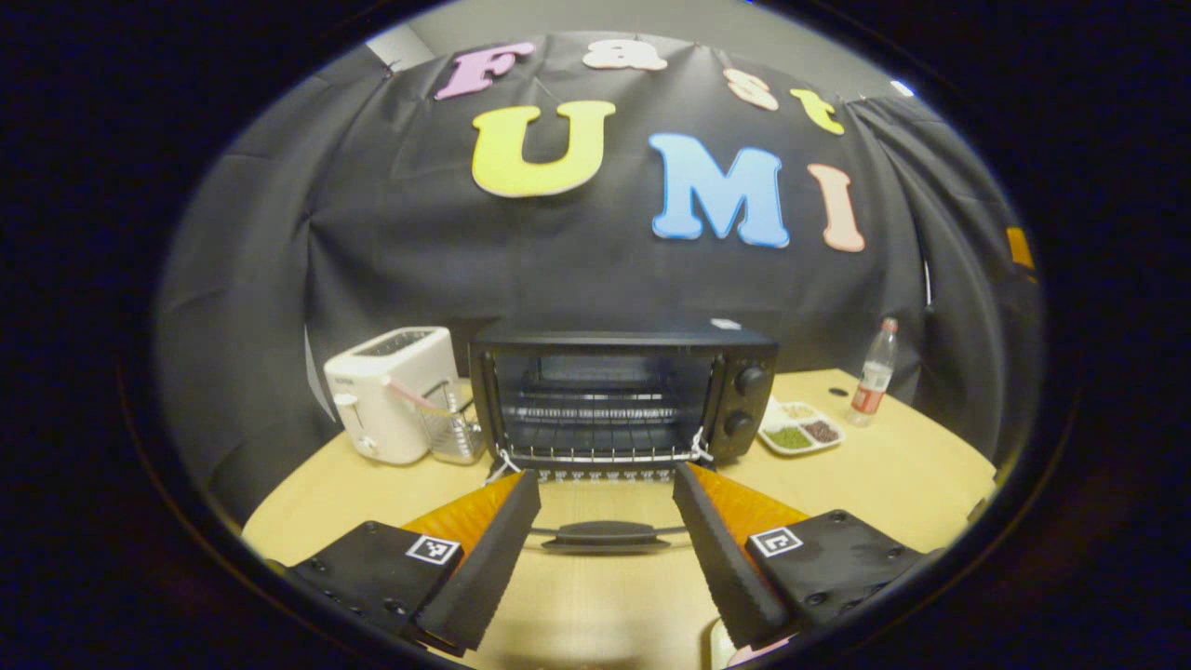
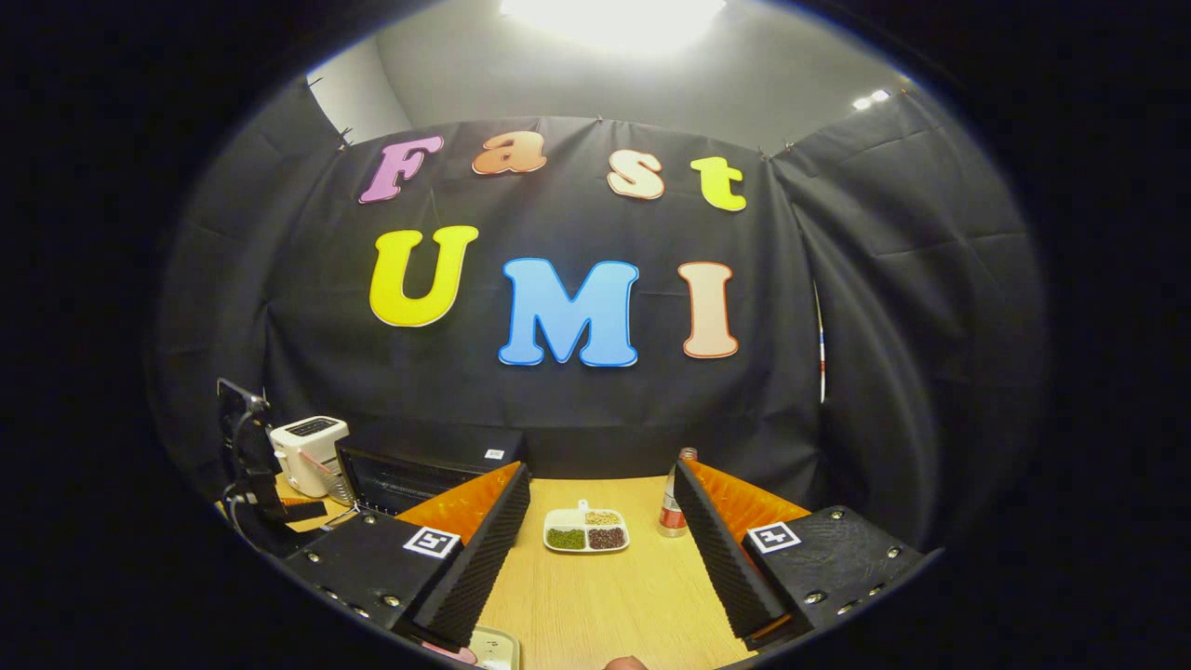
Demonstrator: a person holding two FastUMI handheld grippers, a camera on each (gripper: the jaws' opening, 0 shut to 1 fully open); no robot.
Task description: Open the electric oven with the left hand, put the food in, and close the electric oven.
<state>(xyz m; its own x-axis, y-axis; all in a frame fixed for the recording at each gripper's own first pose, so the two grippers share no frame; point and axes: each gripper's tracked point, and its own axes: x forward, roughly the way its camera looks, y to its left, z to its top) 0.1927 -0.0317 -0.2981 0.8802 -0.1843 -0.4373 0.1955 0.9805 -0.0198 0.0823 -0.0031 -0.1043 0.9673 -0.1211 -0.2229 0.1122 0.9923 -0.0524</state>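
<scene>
The black electric oven [image 1: 622,391] stands mid-table with its glass door [image 1: 605,507] folded down flat, so the wire racks inside show. The door's black handle [image 1: 605,535] lies between the fingers of my left gripper [image 1: 607,479], which is open and apart from it. My right gripper [image 2: 600,473] is open over the wooden table, holding nothing. A white divided dish of green, brown and pale food [image 2: 586,530] sits ahead of it, to the right of the oven [image 2: 423,475]. A pale plate with something pink [image 2: 488,649] peeks in at the bottom edge.
A white toaster [image 1: 395,391] and a wire basket [image 1: 451,428] stand left of the oven. A plastic bottle [image 1: 875,372] is at the far right beside the divided dish [image 1: 800,428]. The left gripper's body [image 2: 247,456] rises at the left in the right gripper view.
</scene>
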